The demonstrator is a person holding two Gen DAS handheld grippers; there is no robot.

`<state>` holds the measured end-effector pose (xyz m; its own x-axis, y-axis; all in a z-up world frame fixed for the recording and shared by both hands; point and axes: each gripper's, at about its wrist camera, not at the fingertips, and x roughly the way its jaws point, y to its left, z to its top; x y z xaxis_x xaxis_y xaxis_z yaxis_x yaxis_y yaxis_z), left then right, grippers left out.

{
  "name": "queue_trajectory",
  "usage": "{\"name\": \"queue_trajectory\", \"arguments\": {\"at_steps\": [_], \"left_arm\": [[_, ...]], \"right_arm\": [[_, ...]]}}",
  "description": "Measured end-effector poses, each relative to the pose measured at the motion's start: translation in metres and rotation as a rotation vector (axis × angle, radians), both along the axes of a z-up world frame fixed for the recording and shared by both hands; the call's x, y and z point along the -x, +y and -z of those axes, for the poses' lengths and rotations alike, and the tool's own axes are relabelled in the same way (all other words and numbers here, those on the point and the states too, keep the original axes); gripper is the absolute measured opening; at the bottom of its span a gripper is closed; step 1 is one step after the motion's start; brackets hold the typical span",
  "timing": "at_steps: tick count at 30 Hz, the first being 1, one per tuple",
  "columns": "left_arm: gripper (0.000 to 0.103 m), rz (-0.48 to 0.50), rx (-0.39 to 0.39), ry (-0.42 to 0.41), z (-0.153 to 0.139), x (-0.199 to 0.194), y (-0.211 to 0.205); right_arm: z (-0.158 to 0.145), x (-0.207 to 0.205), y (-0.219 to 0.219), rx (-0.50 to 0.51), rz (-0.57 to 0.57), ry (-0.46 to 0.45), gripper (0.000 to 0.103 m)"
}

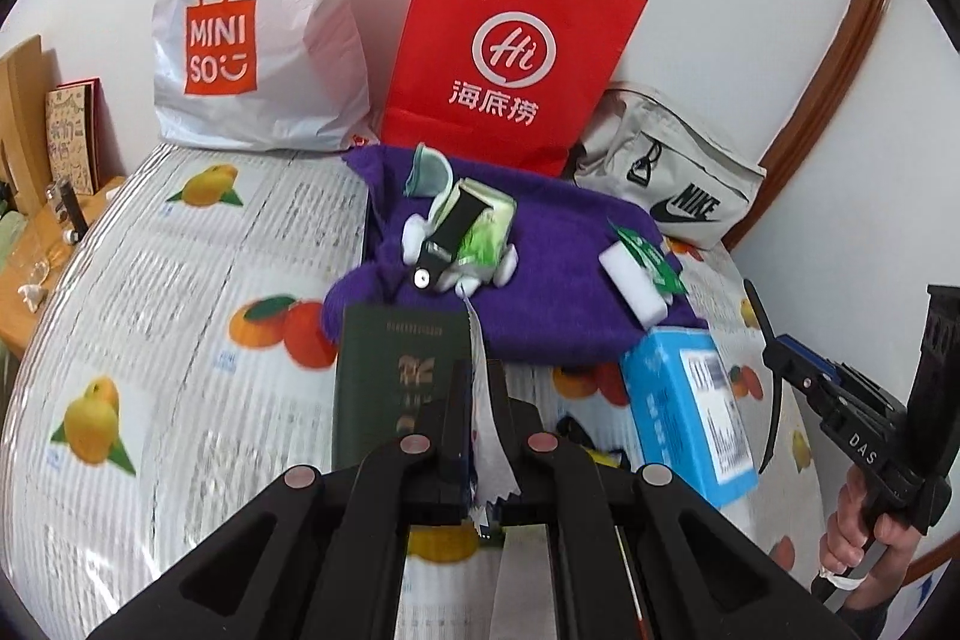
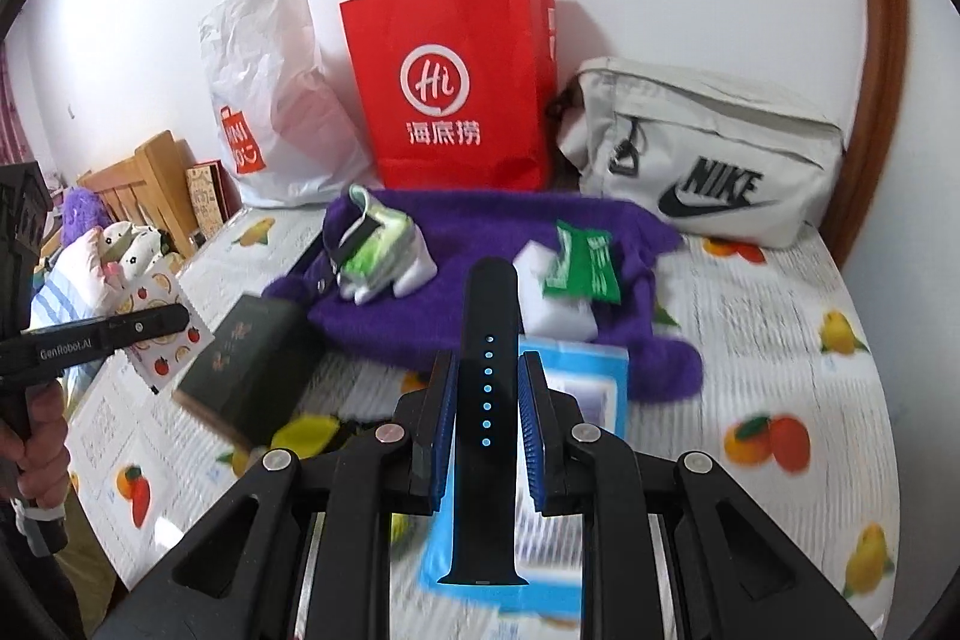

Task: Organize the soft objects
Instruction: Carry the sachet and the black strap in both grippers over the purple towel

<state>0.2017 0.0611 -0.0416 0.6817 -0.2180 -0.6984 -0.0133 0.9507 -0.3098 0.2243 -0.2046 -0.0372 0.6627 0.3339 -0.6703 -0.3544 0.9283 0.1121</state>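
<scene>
Right wrist view, right tool [image 2: 487,388] clamping black strap [image 2: 487,400], clear above table [image 2: 780,340]

A white cloth [image 2: 750,340] printed with orange and yellow fruit and grey text covers the table. On it lie a purple towel [image 2: 480,244], a dark green booklet [image 1: 396,376], a light blue box [image 1: 690,412] and a white sponge [image 1: 630,280] under a green wrapper [image 1: 651,259]. At the far edge stand a red bag [image 2: 456,82], a white bag [image 1: 258,28] with an orange logo and a grey pouch [image 2: 702,148]. The black strap [image 2: 486,400] has blue dots; the sachet [image 2: 168,334] is white with red and orange fruit.
</scene>
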Motion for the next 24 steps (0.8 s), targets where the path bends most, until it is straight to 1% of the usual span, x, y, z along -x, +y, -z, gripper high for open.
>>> {"name": "queue_trajectory", "arguments": {"at_steps": [4,9,19,24], "left_arm": [[0.005,0.007,-0.009,-0.003,-0.005,-0.021,-0.003],[0.005,0.023,-0.012,0.002,-0.006,-0.052,-0.010],[0.005,0.070,-0.003,0.039,0.009,-0.109,-0.027],[0.005,0.093,0.026,0.065,0.018,-0.135,-0.034]], "right_arm": [[-0.005,-0.028,0.005,0.001,-0.013,-0.013,0.021],[-0.001,-0.063,0.008,0.015,-0.015,-0.002,0.020],[0.012,-0.123,0.011,0.012,-0.020,0.044,0.021],[0.016,-0.147,0.018,0.009,-0.022,0.053,0.021]]}}
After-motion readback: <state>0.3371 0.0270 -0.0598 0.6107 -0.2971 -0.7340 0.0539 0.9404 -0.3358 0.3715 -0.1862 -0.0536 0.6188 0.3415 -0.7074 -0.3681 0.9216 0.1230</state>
